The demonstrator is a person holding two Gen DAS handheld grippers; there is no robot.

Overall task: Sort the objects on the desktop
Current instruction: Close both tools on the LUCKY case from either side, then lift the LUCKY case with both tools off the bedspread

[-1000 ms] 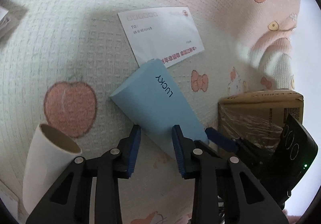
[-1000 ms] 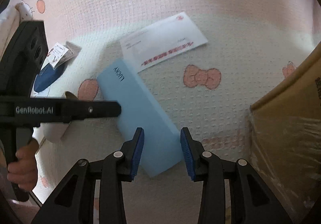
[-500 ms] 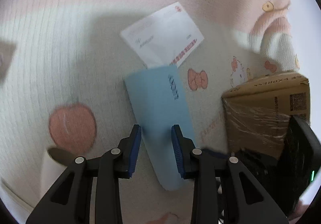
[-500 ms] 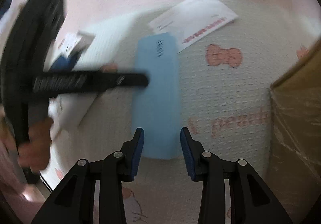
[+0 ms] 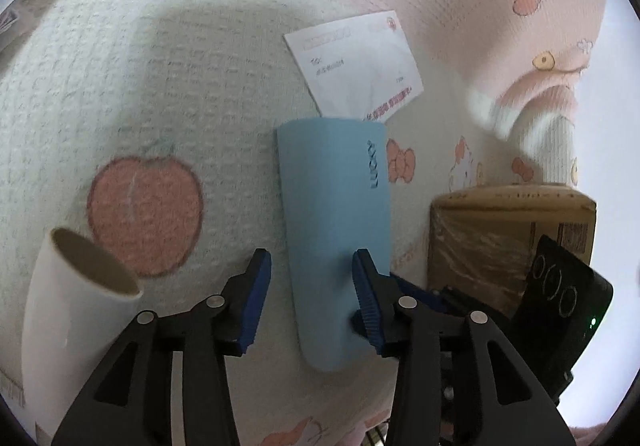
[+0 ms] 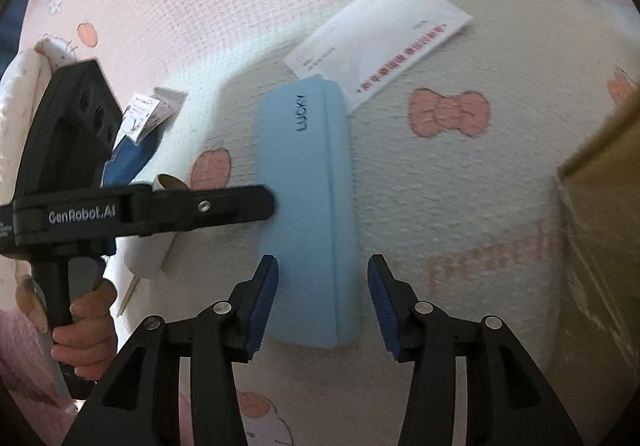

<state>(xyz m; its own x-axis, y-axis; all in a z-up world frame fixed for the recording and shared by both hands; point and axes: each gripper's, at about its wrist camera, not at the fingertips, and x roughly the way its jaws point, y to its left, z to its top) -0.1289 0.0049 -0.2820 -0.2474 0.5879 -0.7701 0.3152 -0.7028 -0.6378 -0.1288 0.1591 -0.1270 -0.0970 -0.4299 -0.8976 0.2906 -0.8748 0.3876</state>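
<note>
A light blue case marked LUCKY (image 5: pixel 334 230) lies flat on the patterned cloth; it also shows in the right wrist view (image 6: pixel 306 206). My left gripper (image 5: pixel 312 298) is open, its blue pads either side of the case's near part. My right gripper (image 6: pixel 323 304) is open and straddles the case's near end. The left gripper's finger (image 6: pixel 224 206) reaches the case's left edge in the right wrist view. A white envelope (image 5: pixel 354 64) lies just beyond the case, its corner tucked under the case's far end (image 6: pixel 380 42).
A white paper cup (image 5: pixel 66 306) lies on its side at the left. A cardboard box wrapped in film (image 5: pixel 508 242) stands at the right (image 6: pixel 600 246). A small card and a dark blue object (image 6: pixel 138 138) lie at the far left.
The blue case has turned from slanted to nearly straight along both grippers. Both grippers have opened wider around it. The white cup is back in the left wrist view.
</note>
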